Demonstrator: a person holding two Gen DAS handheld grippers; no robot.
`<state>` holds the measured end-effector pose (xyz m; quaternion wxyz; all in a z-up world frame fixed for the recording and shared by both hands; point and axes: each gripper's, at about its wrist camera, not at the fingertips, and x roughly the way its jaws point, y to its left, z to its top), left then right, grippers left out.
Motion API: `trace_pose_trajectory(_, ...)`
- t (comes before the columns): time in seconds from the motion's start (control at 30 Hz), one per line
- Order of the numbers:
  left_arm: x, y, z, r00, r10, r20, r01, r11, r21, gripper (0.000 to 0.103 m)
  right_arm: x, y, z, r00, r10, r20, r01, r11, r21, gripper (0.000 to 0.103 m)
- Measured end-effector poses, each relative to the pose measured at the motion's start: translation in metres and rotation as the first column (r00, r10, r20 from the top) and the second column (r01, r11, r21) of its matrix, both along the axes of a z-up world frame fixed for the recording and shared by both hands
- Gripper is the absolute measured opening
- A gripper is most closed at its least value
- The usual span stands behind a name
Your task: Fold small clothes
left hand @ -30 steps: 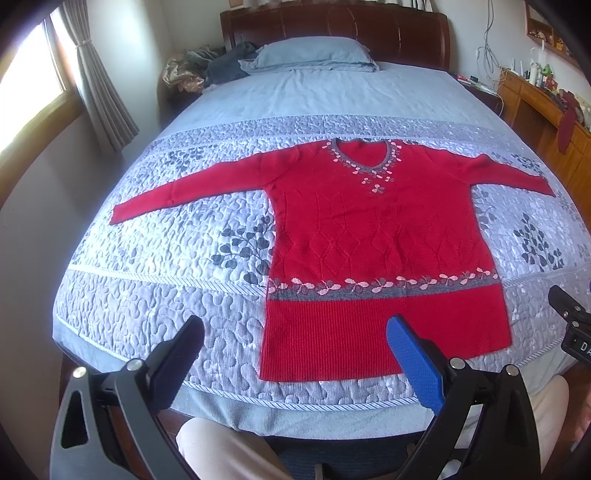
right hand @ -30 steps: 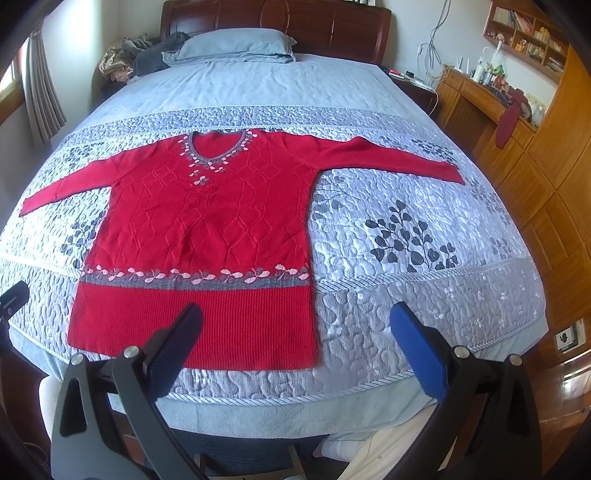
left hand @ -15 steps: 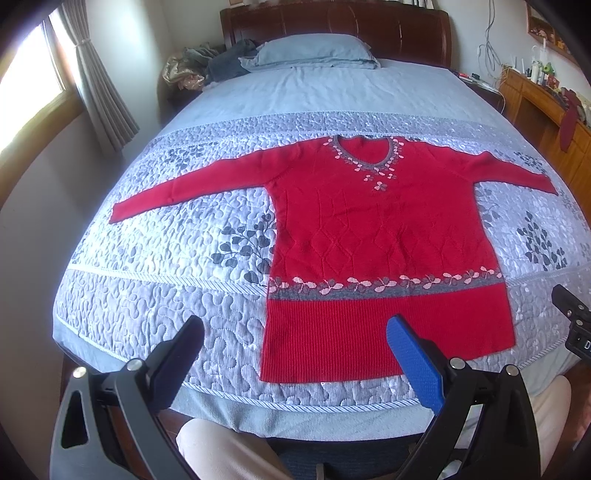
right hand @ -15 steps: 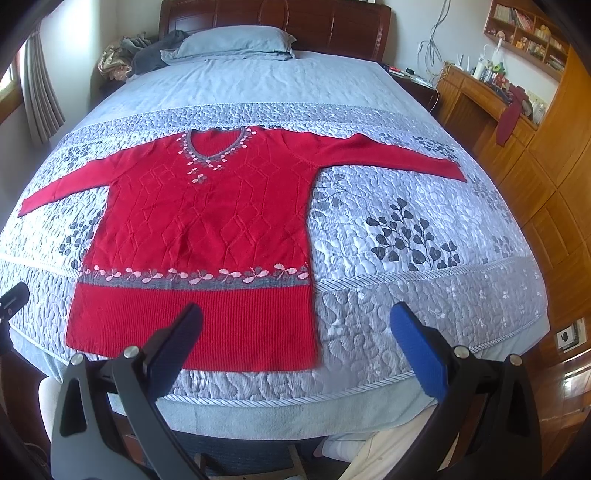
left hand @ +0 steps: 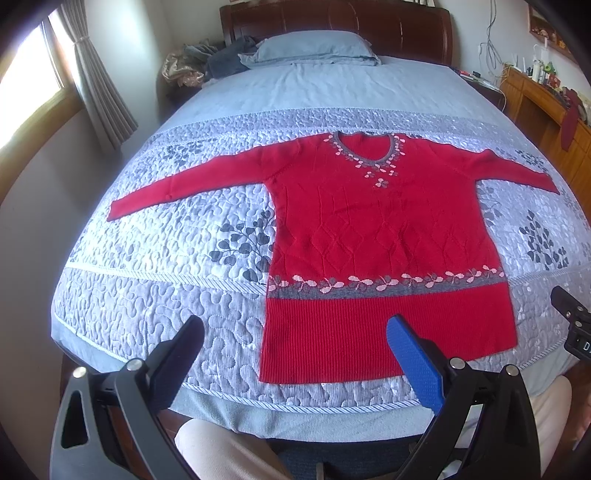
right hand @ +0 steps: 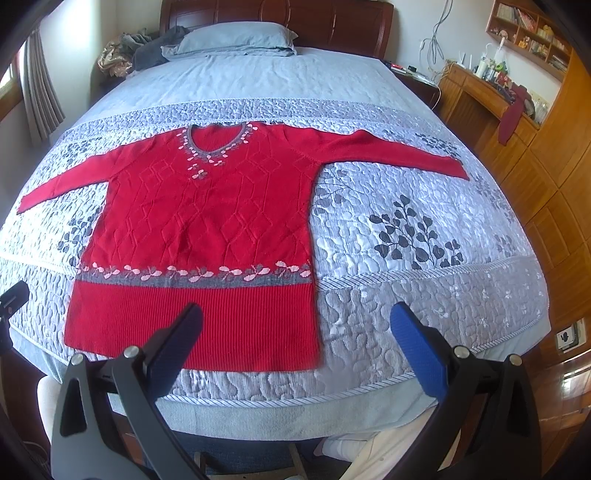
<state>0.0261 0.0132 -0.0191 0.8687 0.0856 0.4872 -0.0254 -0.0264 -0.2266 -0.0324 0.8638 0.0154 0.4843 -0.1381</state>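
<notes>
One curtain (left hand: 99,92) hangs at the far left beside the window. Next comes the bed, covered by one grey quilted bedspread (left hand: 166,280) printed with dark leaf sprigs. On it lies a single red sweater (left hand: 373,236), spread flat and face up near the foot edge, its two sleeves stretched out to either side. A grey band with pink flowers crosses the body above the ribbed hem, and the same trim rings the V-neck.

The left gripper (left hand: 295,345) hovers over the foot of the bed with its two fingers spread wide and nothing between them; the black finger is over bare quilt, the blue one over the hem's lower left part. The right gripper (right hand: 297,332) is likewise wide apart and empty, its black finger over the hem's right part and its blue finger over quilt to the right of the sweater.

One blue pillow (right hand: 236,37) sits at the wooden headboard (right hand: 332,22), with a heap of clothes (right hand: 144,48) to its left. A wooden desk (right hand: 487,96) stands at the far right.
</notes>
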Motion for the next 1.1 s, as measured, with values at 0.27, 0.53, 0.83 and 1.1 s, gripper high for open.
trace_pose_trajectory(0.27,0.034,-0.01,-0.01,0.999,0.01,-0.032,-0.01,1.0,0.001,0.099,0.023,-0.035,-0.002,1.0,0.007,-0.012,-0.006,0.999,0.033,0.101)
trace_pose_trajectory(0.53,0.147,-0.109,-0.01,1.0,-0.024,-0.009,0.024,1.0,0.009,0.099,0.093,-0.178,0.01,0.994,-0.105,-0.017,0.104,0.993,-0.06,0.101)
trace_pose_trajectory(0.83,0.27,-0.295,-0.044,0.992,-0.114,-0.047,0.109,0.99,-0.091,0.099,0.192,-0.378,-0.027,0.978,-0.191,-0.089,0.192,0.981,0.007,0.1)
trace_pose_trajectory(1.1,0.328,-0.429,-0.093,0.98,-0.17,-0.099,0.161,0.983,-0.09,0.099,0.237,-0.523,-0.088,0.944,-0.28,-0.175,0.308,0.937,0.165,0.091)
